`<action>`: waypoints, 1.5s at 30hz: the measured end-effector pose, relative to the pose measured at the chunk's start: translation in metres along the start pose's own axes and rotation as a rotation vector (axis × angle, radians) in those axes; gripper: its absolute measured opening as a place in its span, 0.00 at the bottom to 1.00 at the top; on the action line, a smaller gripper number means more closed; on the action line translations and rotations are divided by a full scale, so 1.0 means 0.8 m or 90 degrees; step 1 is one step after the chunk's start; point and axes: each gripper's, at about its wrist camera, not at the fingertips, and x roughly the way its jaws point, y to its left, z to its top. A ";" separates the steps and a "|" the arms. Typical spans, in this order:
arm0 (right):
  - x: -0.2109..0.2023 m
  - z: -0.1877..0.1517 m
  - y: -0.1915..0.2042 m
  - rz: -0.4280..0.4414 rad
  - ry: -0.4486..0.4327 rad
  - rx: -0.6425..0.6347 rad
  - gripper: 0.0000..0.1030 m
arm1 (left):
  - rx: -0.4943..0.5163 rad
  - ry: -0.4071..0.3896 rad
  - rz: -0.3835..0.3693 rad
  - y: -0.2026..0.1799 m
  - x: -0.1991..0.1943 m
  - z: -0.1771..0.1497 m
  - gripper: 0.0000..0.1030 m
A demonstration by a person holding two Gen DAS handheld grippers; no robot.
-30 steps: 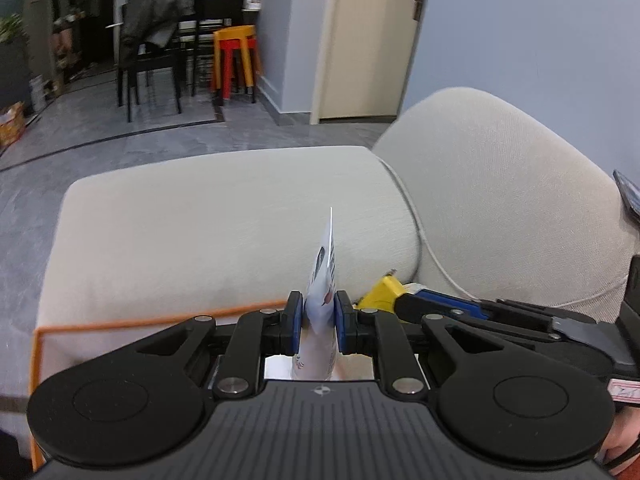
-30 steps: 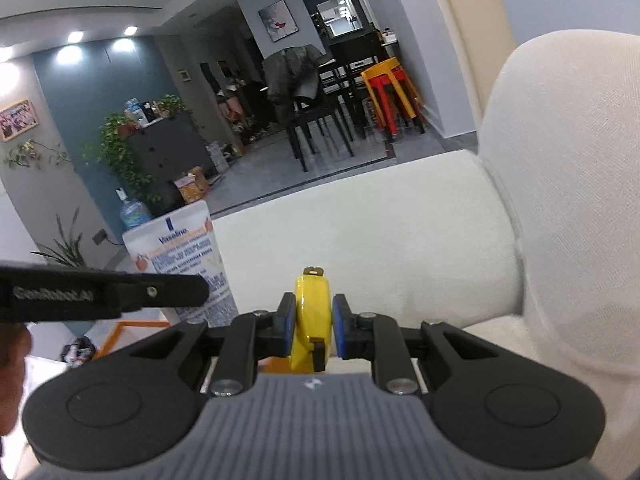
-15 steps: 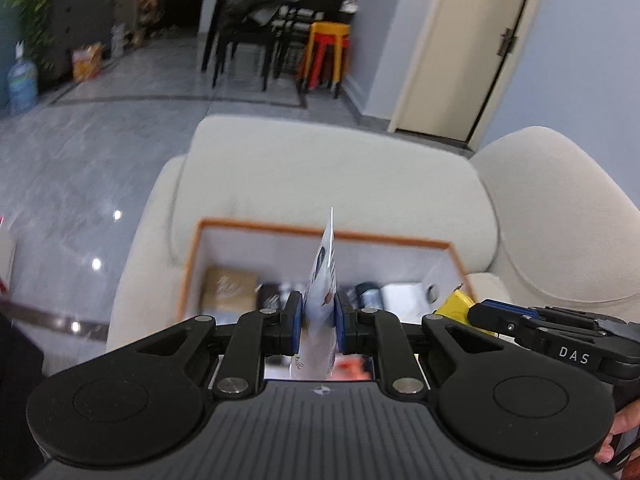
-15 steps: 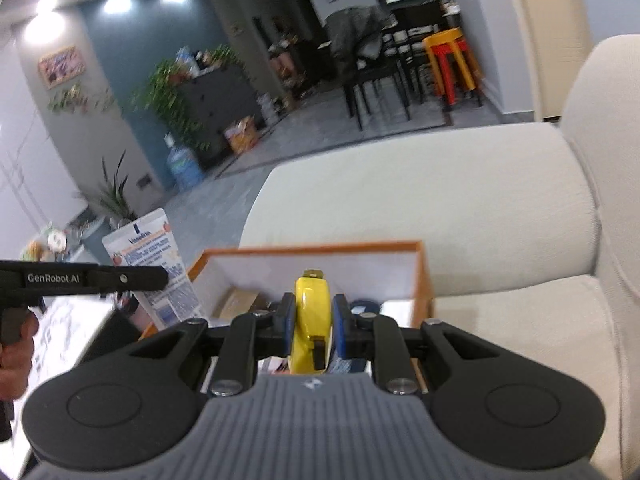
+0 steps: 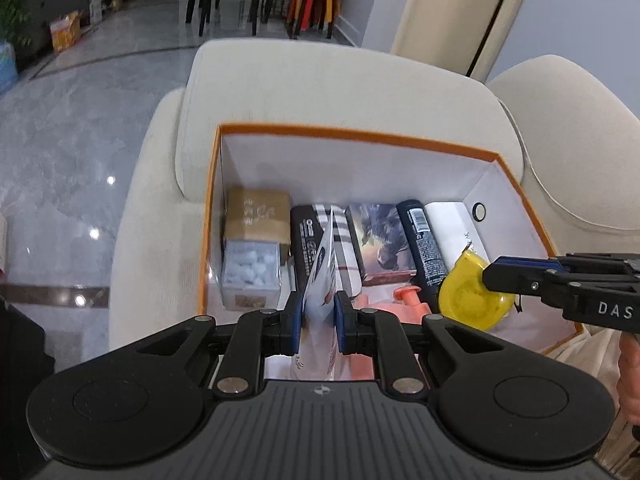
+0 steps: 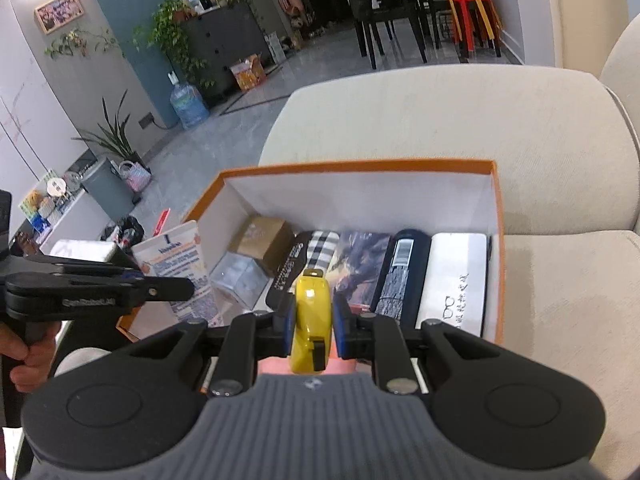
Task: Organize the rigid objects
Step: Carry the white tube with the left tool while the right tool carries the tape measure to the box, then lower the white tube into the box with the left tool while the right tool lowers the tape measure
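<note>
Yellow round tape measure [image 6: 311, 322] sits clamped edge-on between the blue pads of the right tool [image 6: 312, 330], held above the near part of the orange-rimmed white cardboard box [image 5: 352, 133]. The left tool [image 5: 317, 328] is closed on a thin white printed sachet [image 5: 322, 276] (Vaseline-branded, going by the right view), which stands upright over the box's near left. Inside the box, from left to right, lie a brown kraft carton [image 5: 258, 216] with a clear plastic cube of white bits [image 5: 251, 268] in front of it, a black flat case [image 5: 306, 248], a plaid-patterned box [image 5: 344, 240], a dark illustrated box [image 5: 380, 242], a black cylinder with a barcode [image 5: 422, 248] and a white glasses case [image 6: 454, 276]. The box rests on a cream fabric sofa [image 5: 340, 80].
</note>
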 end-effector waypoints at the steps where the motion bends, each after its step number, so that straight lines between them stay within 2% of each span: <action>1: 0.003 0.000 0.000 0.002 0.006 0.002 0.17 | -0.004 0.001 -0.003 0.001 0.003 -0.002 0.18; 10: 0.045 0.013 0.006 0.065 0.053 0.067 0.17 | 0.051 -0.012 0.061 -0.004 0.013 -0.015 0.18; 14: 0.072 0.018 0.015 0.080 0.083 0.090 0.17 | 0.071 0.017 0.102 -0.005 0.015 -0.017 0.18; 18: 0.097 0.019 0.027 0.069 0.107 0.087 0.17 | 0.079 0.039 0.117 -0.006 0.016 -0.016 0.19; 23: 0.117 0.018 0.032 0.076 0.134 0.105 0.17 | 0.109 0.067 0.172 -0.015 0.021 -0.016 0.22; 24: 0.120 0.018 0.033 0.082 0.137 0.106 0.08 | 0.106 0.067 0.172 -0.014 0.022 -0.016 0.23; 25: 0.122 0.019 0.035 0.089 0.140 0.107 0.05 | 0.104 0.067 0.173 -0.013 0.022 -0.016 0.24; 29: 0.128 0.022 0.045 0.093 0.145 0.090 0.05 | 0.097 0.058 0.177 -0.008 0.015 -0.015 0.25; 30: 0.129 0.023 0.046 0.092 0.145 0.088 0.05 | 0.094 0.054 0.175 -0.007 0.012 -0.015 0.28; 36: 0.135 0.019 0.045 0.074 0.167 0.087 0.09 | 0.085 0.014 0.159 -0.001 -0.011 -0.014 0.34; 40: 0.140 0.016 0.046 0.094 0.174 0.099 0.11 | 0.097 -0.006 0.152 -0.002 -0.019 -0.013 0.34; 44: 0.143 0.019 0.059 0.082 0.174 0.070 0.12 | 0.079 -0.026 0.149 0.006 -0.033 -0.011 0.34; 45: 0.143 0.020 0.060 0.083 0.177 0.069 0.17 | 0.068 -0.032 0.139 0.010 -0.038 -0.011 0.34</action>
